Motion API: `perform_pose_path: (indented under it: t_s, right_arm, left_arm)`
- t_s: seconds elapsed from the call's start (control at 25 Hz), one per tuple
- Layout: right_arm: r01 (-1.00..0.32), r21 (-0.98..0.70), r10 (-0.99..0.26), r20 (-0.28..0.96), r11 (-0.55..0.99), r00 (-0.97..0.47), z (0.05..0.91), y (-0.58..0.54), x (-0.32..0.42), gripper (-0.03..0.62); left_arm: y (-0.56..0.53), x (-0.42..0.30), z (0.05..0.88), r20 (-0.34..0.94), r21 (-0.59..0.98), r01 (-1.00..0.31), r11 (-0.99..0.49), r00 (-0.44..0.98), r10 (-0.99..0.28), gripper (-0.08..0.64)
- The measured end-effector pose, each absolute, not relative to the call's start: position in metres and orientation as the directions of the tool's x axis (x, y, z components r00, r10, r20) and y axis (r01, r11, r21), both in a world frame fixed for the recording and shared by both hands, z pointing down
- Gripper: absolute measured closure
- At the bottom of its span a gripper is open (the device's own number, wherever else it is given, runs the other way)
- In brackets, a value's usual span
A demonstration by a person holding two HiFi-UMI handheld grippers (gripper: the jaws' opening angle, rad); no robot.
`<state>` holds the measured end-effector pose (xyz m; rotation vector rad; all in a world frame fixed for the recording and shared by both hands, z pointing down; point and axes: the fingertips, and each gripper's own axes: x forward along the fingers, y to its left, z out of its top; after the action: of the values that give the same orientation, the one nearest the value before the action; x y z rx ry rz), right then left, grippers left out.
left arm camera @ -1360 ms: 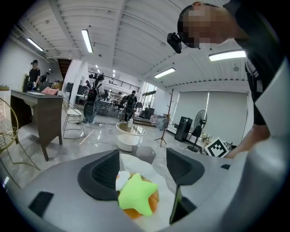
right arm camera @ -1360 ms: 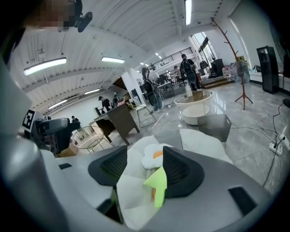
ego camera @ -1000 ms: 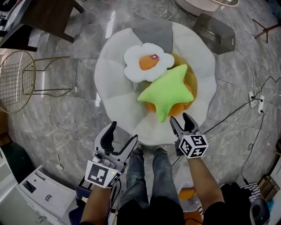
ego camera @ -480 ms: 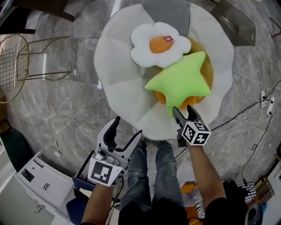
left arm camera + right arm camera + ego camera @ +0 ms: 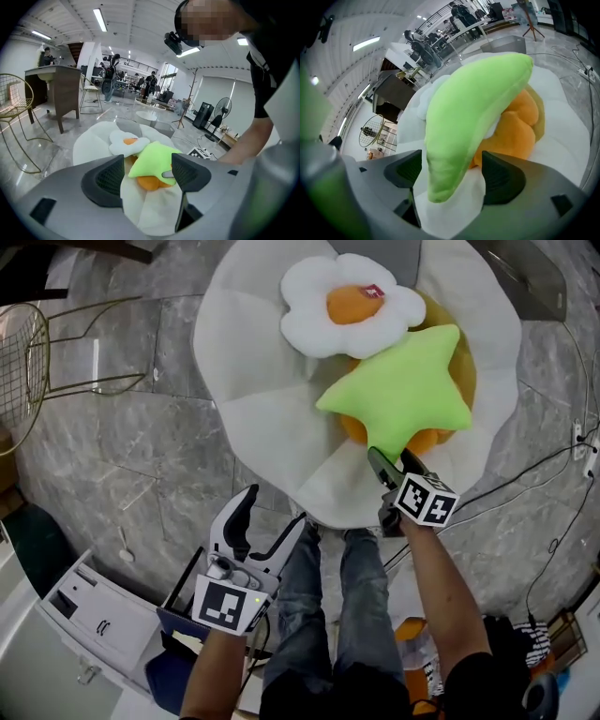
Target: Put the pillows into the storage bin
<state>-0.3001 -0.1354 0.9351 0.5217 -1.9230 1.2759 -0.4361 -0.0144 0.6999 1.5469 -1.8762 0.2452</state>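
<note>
Left gripper [image 5: 272, 512] hangs open and empty beside a white cushion [image 5: 253, 427] where an egg pillow [image 5: 352, 310] and green star pillow [image 5: 398, 395] lie, none seemingly binned yet, while right gripper [image 5: 392, 457], jaws just opened wide, straddles the star's tip unpinched.

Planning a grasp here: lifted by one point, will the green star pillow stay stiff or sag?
Probably sags: the green star pillow looks plump and soft-stuffed, curving over the orange cushion. Likely light for its bulk; plush fabric should resist slipping.
</note>
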Motion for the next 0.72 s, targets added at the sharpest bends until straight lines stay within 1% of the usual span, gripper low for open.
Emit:
perform_pose_path:
  t_s: [0.2,0.36,0.44,0.56,0.64,0.72]
  right_arm:
    - [-0.687,-0.604,0.077,0.771,0.403,-0.633,0.947,-0.134,-0.317,0.206]
    - [-0.749,-0.511,0.046,0.837,0.422,-0.545,0.962,-0.139,-0.315,0.207]
    - [-0.756,-0.482,0.056,0.856,0.444,-0.513,0.966,-0.138,-0.316,0.209]
    - [-0.757,-0.481,0.092,0.864,0.443,-0.495,0.969,-0.138,-0.320,0.210]
    - [-0.751,-0.495,0.110,0.858,0.437,-0.502,0.968,-0.139,-0.321,0.236]
    - [-0.744,-0.509,0.111,0.849,0.432,-0.516,0.963,-0.142,-0.319,0.286]
  left_arm:
    - [0.008,-0.437,0.701,0.630,0.259,-0.915,0.309,-0.082,-0.772,0.229]
    - [0.022,-0.437,0.702,0.640,0.269,-0.900,0.344,-0.100,-0.762,0.229]
    - [0.022,-0.435,0.702,0.640,0.277,-0.894,0.352,-0.102,-0.762,0.229]
    - [0.017,-0.430,0.701,0.633,0.283,-0.895,0.346,-0.098,-0.768,0.230]
    - [0.016,-0.426,0.700,0.630,0.293,-0.892,0.346,-0.092,-0.771,0.232]
    - [0.017,-0.421,0.699,0.627,0.299,-0.891,0.342,-0.086,-0.774,0.233]
